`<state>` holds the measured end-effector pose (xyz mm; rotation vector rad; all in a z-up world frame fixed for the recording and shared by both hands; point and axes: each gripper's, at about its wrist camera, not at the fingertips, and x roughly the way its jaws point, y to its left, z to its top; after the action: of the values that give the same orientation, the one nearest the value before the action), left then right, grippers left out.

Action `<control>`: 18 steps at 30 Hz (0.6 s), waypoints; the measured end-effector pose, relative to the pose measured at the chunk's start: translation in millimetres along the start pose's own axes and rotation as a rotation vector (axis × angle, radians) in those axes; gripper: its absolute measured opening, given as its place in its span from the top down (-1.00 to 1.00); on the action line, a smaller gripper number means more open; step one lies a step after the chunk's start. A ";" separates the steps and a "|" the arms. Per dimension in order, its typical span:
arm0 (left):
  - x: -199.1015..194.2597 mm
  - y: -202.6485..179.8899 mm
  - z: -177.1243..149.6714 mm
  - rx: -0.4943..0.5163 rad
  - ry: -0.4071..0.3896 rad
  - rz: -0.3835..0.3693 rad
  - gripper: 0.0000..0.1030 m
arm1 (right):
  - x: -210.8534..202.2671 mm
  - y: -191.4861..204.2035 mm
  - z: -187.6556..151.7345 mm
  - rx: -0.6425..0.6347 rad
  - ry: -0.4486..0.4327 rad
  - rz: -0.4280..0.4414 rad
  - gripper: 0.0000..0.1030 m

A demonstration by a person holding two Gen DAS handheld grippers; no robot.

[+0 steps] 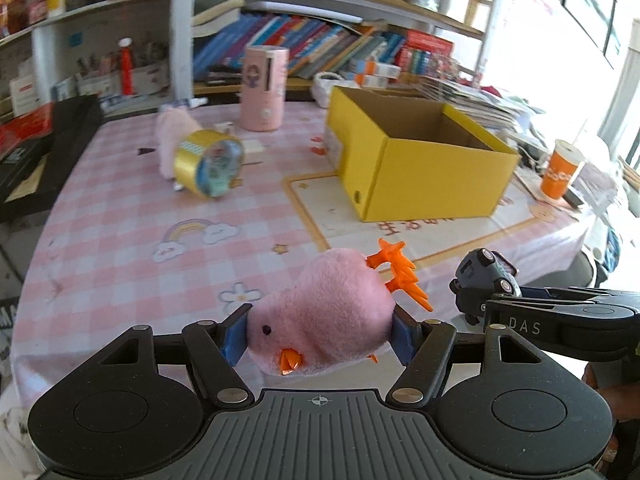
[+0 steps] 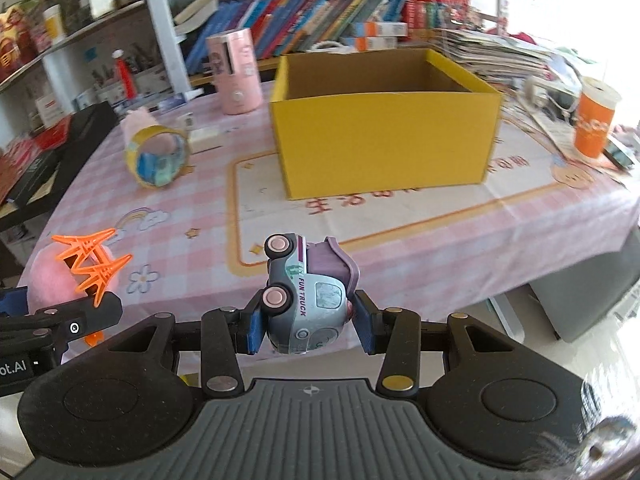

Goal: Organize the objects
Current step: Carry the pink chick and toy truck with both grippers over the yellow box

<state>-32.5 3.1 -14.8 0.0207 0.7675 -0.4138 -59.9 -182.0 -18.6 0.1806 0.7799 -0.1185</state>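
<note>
We grip a pink plush duck [image 1: 320,316] in our left gripper [image 1: 320,338], its blue pads [image 1: 234,340] pressing both flanks, orange feet sticking up at one o'clock. Our right gripper [image 2: 308,330] is clenched on a grey-and-purple toy truck [image 2: 306,292], tipped on its side, wheels at nine o'clock. Both toys hang above the near edge of the pink checked tablecloth [image 2: 192,208]. The open yellow box [image 2: 384,128] stands at twelve o'clock in the right wrist view; a gold tape roll [image 2: 158,156] lies at ten o'clock.
</note>
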 end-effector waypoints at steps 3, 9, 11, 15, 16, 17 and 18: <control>4.7 -9.5 2.6 0.027 0.005 -0.026 -0.33 | -3.3 -10.0 -2.1 0.026 -0.002 -0.027 0.20; 13.3 -26.6 9.1 0.068 0.009 -0.068 -0.33 | -8.1 -28.7 -4.5 0.070 -0.005 -0.071 0.20; 15.4 -30.7 11.0 0.077 0.010 -0.077 -0.33 | -8.9 -35.1 -4.1 0.081 -0.006 -0.081 0.20; 18.2 -38.3 15.6 0.092 0.006 -0.088 -0.33 | -8.7 -44.5 -1.7 0.100 -0.004 -0.096 0.20; 19.1 -39.1 17.4 0.093 0.004 -0.088 -0.33 | -7.9 -46.5 -0.4 0.103 -0.004 -0.097 0.20; 20.2 -39.6 18.8 0.093 0.003 -0.087 -0.33 | -7.5 -47.9 1.1 0.105 -0.004 -0.098 0.20; 21.3 -40.2 20.4 0.093 0.002 -0.086 -0.33 | -6.9 -49.2 2.6 0.105 -0.005 -0.098 0.20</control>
<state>-20.1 -44.9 -9.2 0.0750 0.7526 -0.5314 -71.4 -230.4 -17.7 0.2416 0.7781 -0.2534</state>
